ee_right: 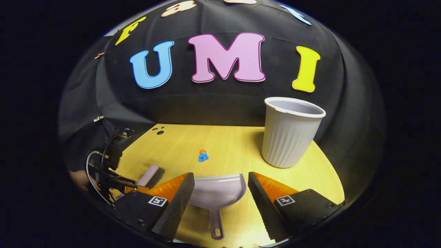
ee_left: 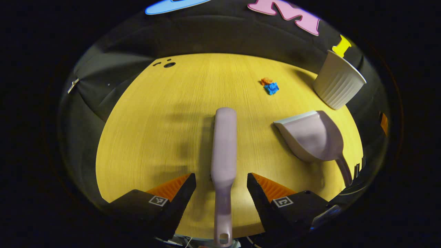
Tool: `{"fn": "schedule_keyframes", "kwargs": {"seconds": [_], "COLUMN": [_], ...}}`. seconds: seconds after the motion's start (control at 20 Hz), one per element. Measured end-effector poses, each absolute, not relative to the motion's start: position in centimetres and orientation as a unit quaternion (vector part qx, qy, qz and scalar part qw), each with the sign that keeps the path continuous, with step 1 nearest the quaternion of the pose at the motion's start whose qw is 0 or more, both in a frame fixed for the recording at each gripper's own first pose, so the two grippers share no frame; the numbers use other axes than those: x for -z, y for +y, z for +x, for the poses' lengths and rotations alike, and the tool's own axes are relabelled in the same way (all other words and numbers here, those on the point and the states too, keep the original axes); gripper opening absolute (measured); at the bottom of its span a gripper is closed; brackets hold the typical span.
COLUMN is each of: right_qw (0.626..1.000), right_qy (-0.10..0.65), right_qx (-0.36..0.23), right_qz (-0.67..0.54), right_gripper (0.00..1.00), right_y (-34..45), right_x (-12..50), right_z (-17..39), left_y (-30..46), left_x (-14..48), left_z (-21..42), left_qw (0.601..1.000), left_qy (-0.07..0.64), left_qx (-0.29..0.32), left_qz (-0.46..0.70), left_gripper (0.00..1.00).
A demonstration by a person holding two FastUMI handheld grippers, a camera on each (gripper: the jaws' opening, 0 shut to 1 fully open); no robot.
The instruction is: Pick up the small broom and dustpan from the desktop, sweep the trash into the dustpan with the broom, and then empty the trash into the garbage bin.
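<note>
On a yellow wooden desktop (ee_left: 144, 137), the left gripper (ee_left: 221, 184) is spread astride the pale lilac plastic broom (ee_left: 224, 148); the right gripper (ee_right: 220, 193) is spread around the matching dustpan (ee_right: 217, 193), likely lining up grasps. Blue-and-orange trash (ee_right: 203, 155) lies beyond the dustpan, near the ribbed grey bin (ee_right: 289, 136).

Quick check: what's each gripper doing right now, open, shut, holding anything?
Left gripper: open, fingers either side of the broom handle, not gripping.
Right gripper: open, straddling the dustpan, not gripping.

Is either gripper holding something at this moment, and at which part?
Nothing is held. The left gripper is open around the broom, where head meets handle. The right gripper is open around the dustpan.
</note>
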State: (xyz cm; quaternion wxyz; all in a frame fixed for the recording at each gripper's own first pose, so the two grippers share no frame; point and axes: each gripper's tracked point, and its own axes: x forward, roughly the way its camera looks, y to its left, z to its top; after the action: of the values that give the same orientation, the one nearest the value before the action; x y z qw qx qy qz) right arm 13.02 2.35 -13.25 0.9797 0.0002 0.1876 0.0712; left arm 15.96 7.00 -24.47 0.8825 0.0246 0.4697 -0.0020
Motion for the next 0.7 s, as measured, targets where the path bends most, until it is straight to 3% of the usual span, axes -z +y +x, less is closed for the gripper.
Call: {"fn": "schedule_keyframes", "kwargs": {"seconds": [0.4, 0.55, 0.6, 0.65, 0.7], "right_qw": [0.974, 0.971, 0.97, 0.969, 0.968], "right_qy": [0.221, 0.231, 0.233, 0.236, 0.242], "right_qx": [-0.051, -0.056, -0.061, -0.064, -0.069], "right_qz": [0.021, 0.022, 0.02, 0.017, 0.015], "right_gripper": [0.99, 0.99, 0.99, 0.99, 0.99], "right_y": [1.3, 1.7, 2.0, 2.3, 2.5], "right_x": [15.1, 15.6, 15.8, 16.0, 16.3], "right_z": [13.5, 13.3, 13.4, 13.4, 13.3], "left_y": [7.3, 6.8, 6.7, 6.6, 6.6], "left_x": [27.0, 27.2, 27.2, 27.2, 27.3], "left_z": [16.9, 17.0, 16.8, 16.7, 16.7], "left_qw": [0.862, 0.863, 0.864, 0.867, 0.871], "left_qy": [0.504, 0.501, 0.499, 0.495, 0.488], "left_qx": [0.001, 0.003, 0.003, 0.004, 0.006], "left_qz": [0.057, 0.058, 0.059, 0.061, 0.063], "left_gripper": [0.78, 0.63, 0.63, 0.5, 0.46]}}
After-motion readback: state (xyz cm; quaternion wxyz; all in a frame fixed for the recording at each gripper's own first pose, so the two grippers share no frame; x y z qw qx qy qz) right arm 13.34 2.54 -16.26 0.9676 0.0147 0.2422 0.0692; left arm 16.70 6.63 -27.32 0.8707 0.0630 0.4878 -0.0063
